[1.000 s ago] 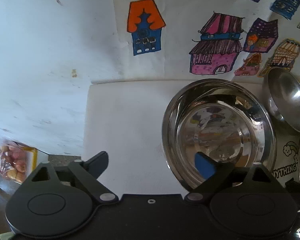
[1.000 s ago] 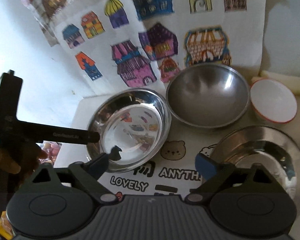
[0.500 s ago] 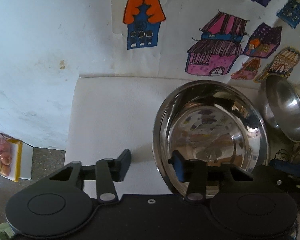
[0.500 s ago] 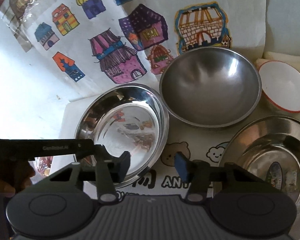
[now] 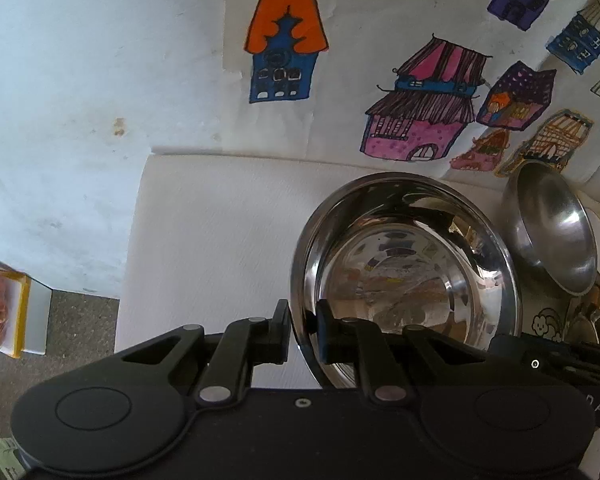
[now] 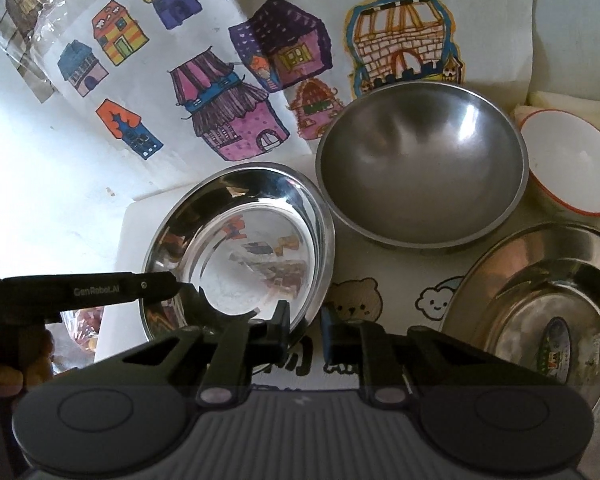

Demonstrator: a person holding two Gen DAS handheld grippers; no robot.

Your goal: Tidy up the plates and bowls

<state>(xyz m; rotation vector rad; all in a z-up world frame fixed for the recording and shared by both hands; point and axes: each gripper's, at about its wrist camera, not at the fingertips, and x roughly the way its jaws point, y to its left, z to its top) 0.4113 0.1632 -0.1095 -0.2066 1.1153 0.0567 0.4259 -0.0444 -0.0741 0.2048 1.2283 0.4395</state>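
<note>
Shiny steel dish [image 5: 404,272] sits centre-right of the left wrist view and centre-left of the right wrist view, on the white table [image 5: 204,240]. Both tools are on its near rim, opposite sides, likely so it lifts level as a two-handed carry.

Left gripper [image 5: 302,336], lower centre: jaws closing, one finger outside the rim and one inside, wall pinched between them. In the right wrist view it enters as a dark bar from the left edge.

Right gripper [image 6: 304,334], lower centre: jaws drawn in on the dish's lower right rim edge, rim between the pads; looks clamped.

Matte deep bowl [image 6: 420,160] is upper centre-right, just beside the dish. White red-rimmed bowl [image 6: 568,168] is at the right edge. Flat steel plate [image 6: 540,304] is lower right on the cartoon mat [image 6: 432,300], probably the stacking target. House drawings [image 6: 236,120] fill the upper frame.
</note>
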